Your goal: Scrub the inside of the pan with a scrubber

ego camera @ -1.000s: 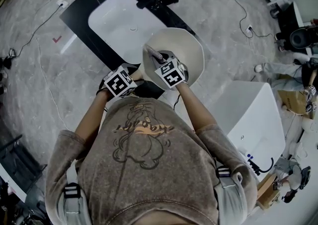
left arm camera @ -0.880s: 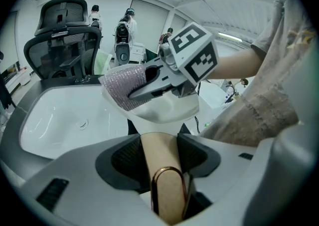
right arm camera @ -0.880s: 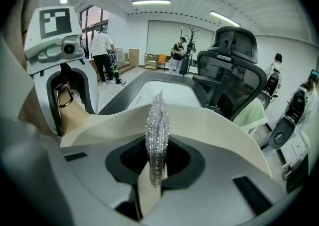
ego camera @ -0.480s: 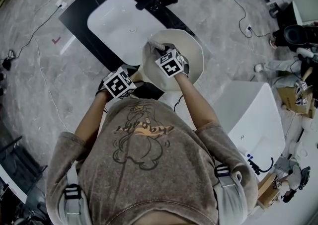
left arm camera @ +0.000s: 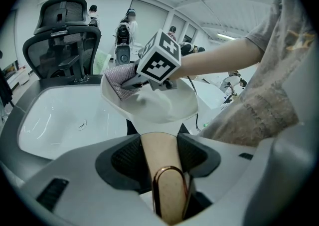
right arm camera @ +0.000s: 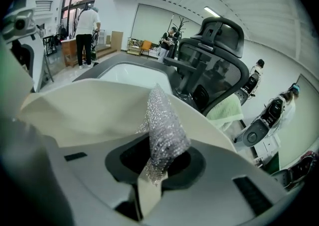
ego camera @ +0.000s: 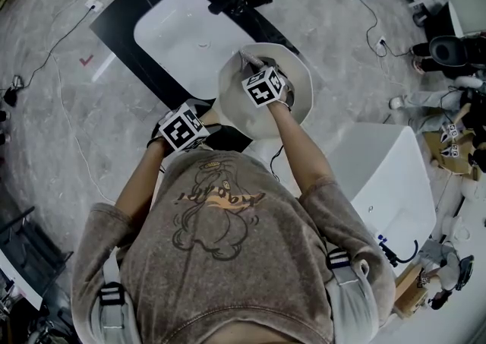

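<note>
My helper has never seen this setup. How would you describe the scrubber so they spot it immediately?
Beside the white sink, find the cream pan. The scrubber is the crinkly silver mesh inside it, pinched by the fingers of the right gripper, the only glittery thing there.

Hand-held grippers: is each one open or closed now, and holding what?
Left hand-held gripper: closed on the pan handle.
Right hand-held gripper: closed on the scrubber.

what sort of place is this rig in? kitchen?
Probably an open lab or office floor, not a home kitchen: the white sink sits in a freestanding black counter, an office chair stands behind it, and a person stands at a desk beyond.
</note>
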`<state>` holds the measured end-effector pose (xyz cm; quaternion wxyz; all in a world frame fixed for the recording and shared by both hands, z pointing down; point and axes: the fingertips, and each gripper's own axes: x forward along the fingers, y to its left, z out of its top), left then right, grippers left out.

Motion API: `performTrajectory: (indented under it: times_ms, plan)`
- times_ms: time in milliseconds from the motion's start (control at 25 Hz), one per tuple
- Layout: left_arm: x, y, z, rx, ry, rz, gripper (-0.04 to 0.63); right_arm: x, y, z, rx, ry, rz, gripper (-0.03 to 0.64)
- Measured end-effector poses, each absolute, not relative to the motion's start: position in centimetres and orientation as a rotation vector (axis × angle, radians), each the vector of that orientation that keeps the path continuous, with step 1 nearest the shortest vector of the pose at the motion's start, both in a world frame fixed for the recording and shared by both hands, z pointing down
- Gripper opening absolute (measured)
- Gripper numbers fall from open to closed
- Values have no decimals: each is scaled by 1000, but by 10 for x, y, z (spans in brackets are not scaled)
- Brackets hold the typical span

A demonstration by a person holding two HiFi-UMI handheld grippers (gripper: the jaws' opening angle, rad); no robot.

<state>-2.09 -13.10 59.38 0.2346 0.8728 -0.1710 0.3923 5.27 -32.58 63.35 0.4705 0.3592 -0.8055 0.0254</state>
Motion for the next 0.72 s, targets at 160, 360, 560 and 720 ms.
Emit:
performTrajectory:
  times_ms: [160, 360, 560, 720]
  plan:
    - [-22, -130, 594, 2396, -477, 1075, 250, 67, -331, 642, 851, -1902, -8, 75]
    - [-25, -132, 595, 2391, -488, 1069, 250, 94, -337, 655, 810, -1794, -49, 75]
    - [-23, -133, 594, 2389, -496, 1061, 250, 126, -337, 658, 778, -1668, -99, 75]
    - [-25, -132, 594, 2387, -500, 1063, 249, 151, -335, 654, 740, -1566, -141, 75]
